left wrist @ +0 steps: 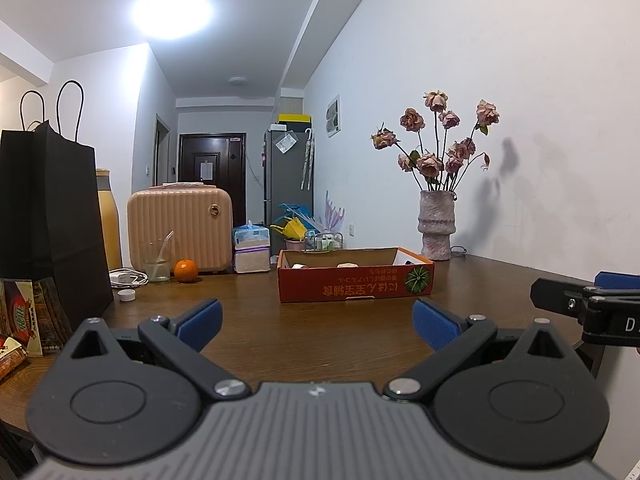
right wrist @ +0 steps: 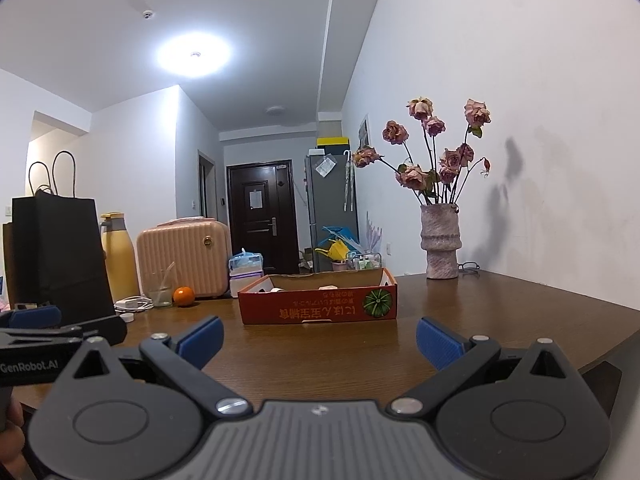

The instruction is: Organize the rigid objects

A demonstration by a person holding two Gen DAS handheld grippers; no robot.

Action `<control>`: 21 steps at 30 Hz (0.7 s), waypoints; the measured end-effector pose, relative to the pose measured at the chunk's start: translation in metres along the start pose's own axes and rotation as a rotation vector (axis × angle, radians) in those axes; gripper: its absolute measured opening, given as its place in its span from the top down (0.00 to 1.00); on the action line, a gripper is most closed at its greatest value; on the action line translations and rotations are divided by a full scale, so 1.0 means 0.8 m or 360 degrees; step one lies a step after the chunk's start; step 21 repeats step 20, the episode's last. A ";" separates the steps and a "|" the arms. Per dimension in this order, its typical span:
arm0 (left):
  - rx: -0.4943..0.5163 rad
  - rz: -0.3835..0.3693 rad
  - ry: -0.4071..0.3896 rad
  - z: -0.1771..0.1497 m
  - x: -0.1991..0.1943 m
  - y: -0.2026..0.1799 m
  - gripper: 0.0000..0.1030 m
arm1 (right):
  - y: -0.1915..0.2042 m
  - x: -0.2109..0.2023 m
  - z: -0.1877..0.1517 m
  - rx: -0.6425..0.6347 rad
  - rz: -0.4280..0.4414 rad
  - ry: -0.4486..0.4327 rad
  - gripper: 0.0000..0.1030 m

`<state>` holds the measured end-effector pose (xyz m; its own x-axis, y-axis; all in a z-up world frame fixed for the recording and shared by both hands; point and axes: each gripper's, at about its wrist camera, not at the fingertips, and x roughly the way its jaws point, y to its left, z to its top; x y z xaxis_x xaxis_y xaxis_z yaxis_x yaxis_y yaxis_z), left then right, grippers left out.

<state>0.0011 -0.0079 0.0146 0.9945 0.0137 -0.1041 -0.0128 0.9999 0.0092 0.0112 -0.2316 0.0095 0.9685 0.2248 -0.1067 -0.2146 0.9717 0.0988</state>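
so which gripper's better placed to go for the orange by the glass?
Left, probably. The orange sits at the table's far left, beside the glass. The left gripper is open, empty, and nearer that side; the right gripper, also open, would have to cross in front of it.

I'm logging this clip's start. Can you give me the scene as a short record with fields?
surface: brown wooden table
box: open orange cardboard box, a few pale items inside
left gripper: open, empty
right gripper: open, empty
left of box: orange, glass, black paper bag
right of box: vase of dried roses
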 end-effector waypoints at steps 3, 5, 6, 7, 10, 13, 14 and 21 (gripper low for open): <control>0.0000 0.0000 -0.0004 0.000 0.000 0.000 0.00 | 0.000 0.000 -0.001 0.0002 -0.0002 0.0003 0.00; 0.0005 0.0005 -0.0011 0.000 0.000 -0.001 0.00 | 0.000 0.000 -0.001 0.0003 -0.0003 0.0002 0.00; 0.0007 0.0006 -0.0011 -0.001 0.000 -0.001 0.00 | 0.000 0.001 -0.002 0.0005 -0.0004 0.0003 0.00; 0.0008 0.0006 -0.0009 -0.001 0.000 -0.001 0.00 | 0.000 0.001 -0.002 0.0007 -0.0005 0.0006 0.00; 0.0011 0.0006 0.0000 -0.001 0.002 0.000 0.00 | -0.001 0.002 -0.004 0.0017 -0.0005 0.0016 0.00; -0.0015 -0.0033 0.0035 0.002 0.009 0.005 0.00 | -0.003 0.006 -0.009 0.0031 -0.0008 0.0021 0.00; -0.0037 -0.0044 0.0049 0.003 0.014 0.009 0.00 | -0.005 0.010 -0.012 0.0038 -0.0019 0.0028 0.00; -0.0025 0.0026 0.0097 -0.009 0.052 0.016 0.00 | -0.022 0.052 -0.035 0.0100 -0.0062 0.0152 0.00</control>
